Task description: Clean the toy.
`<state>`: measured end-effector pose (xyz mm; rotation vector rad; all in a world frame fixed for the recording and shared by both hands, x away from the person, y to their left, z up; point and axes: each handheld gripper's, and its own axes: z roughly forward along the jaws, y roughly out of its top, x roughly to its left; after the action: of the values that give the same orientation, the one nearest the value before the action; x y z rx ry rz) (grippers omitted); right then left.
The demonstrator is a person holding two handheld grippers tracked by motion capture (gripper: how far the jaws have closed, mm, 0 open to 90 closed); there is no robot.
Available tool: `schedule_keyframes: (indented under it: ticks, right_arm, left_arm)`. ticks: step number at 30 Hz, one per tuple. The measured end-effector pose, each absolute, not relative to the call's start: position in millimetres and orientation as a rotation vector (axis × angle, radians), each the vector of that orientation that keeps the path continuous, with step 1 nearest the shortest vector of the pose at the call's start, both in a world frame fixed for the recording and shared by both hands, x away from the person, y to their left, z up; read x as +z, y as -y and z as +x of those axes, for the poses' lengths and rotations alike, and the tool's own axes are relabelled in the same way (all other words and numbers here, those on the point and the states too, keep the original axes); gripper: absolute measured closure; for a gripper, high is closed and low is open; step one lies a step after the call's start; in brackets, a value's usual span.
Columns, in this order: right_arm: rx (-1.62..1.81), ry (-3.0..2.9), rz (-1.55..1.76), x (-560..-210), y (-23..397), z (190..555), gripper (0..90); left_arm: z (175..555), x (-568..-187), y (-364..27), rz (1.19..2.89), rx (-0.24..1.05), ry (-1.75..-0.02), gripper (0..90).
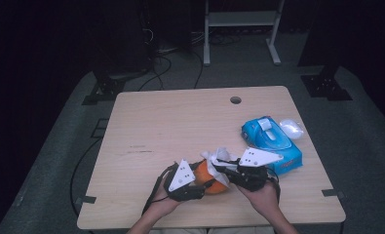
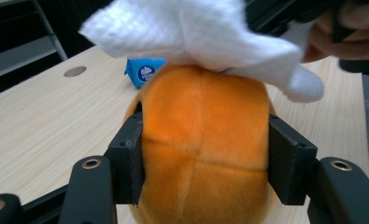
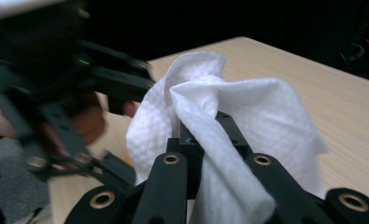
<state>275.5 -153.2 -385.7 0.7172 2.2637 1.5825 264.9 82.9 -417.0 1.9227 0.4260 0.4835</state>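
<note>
An orange plush ball (image 1: 207,178) rests near the table's front edge. My left gripper (image 1: 201,187) is shut on it, and in the left gripper view its pads (image 2: 128,158) press into both sides of the ball (image 2: 203,140). A crumpled white wipe (image 2: 196,32) lies over the top of the ball. My right gripper (image 1: 220,166) comes in from the right and is shut on that wipe (image 1: 218,156). The wipe (image 3: 257,107) drapes over its closed jaws (image 3: 210,135) in the right gripper view, where the other gripper (image 3: 79,93) shows as a dark blur at the left.
A blue pack of wipes (image 1: 273,144) lies to the right of the grippers, with a small white object (image 1: 291,128) beside it. The wooden table (image 1: 156,126) has a round hole (image 1: 235,100) near its far edge. A white frame (image 1: 241,29) stands on the floor beyond.
</note>
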Motion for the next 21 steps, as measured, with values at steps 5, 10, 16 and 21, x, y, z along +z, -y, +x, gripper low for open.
schedule_keyframes:
  ticks: [5, 10, 16, 21]
  right_arm:
    - [1.539, -2.284, 0.818, -404.9, 164.9, 289.6, 82.5]
    - [1.522, -2.269, 0.864, -408.1, 171.9, 295.0, 82.5]
    - [1.524, -2.255, 0.848, -403.5, 170.3, 289.9, 82.5]
    - [1.583, -2.243, 0.720, -389.0, 158.1, 274.3, 82.8]
  left_arm:
    - [268.5, -421.9, -80.7, 1.903, 0.475, -0.417, 31.9]
    - [278.8, -430.9, -85.3, 1.892, 0.424, -0.481, 12.4]
    - [274.3, -429.9, -82.4, 1.921, 0.444, -0.443, 32.6]
    - [272.2, -418.0, -87.3, 1.921, 0.461, -0.455, 40.6]
